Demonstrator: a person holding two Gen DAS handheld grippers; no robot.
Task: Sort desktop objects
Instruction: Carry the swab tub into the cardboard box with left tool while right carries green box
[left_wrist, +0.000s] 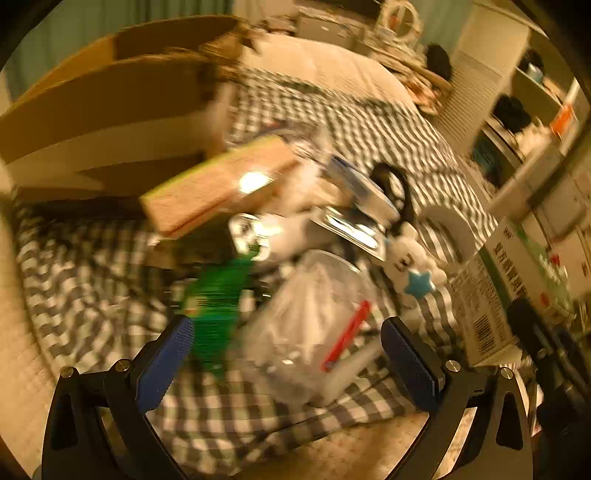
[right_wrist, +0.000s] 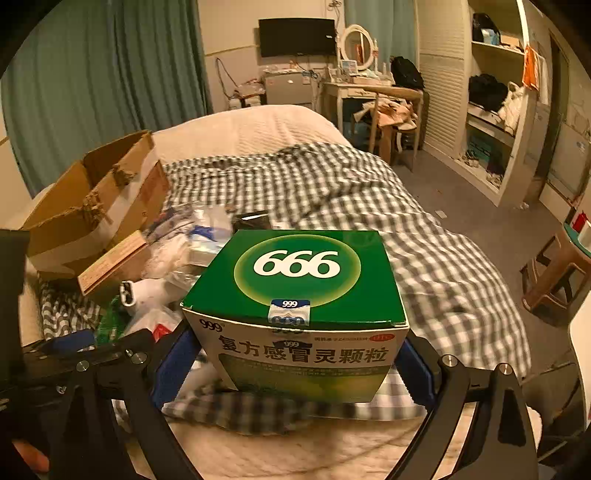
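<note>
- The left wrist view is being smeared by motion blur; the green packet (left_wrist: 216, 299) and the clear plastic bag (left_wrist: 310, 325) are being left without readable detail.
- The cardboard box (left_wrist: 110, 103) is being cut off by that view's left edge.
- In the right wrist view, the blue pads (right_wrist: 173, 365) of the right claw (right_wrist: 295, 365) are being largely hidden behind the green medicine box (right_wrist: 295, 280).
- The pile (right_wrist: 177, 243) beyond is being partly covered by that box.
</note>
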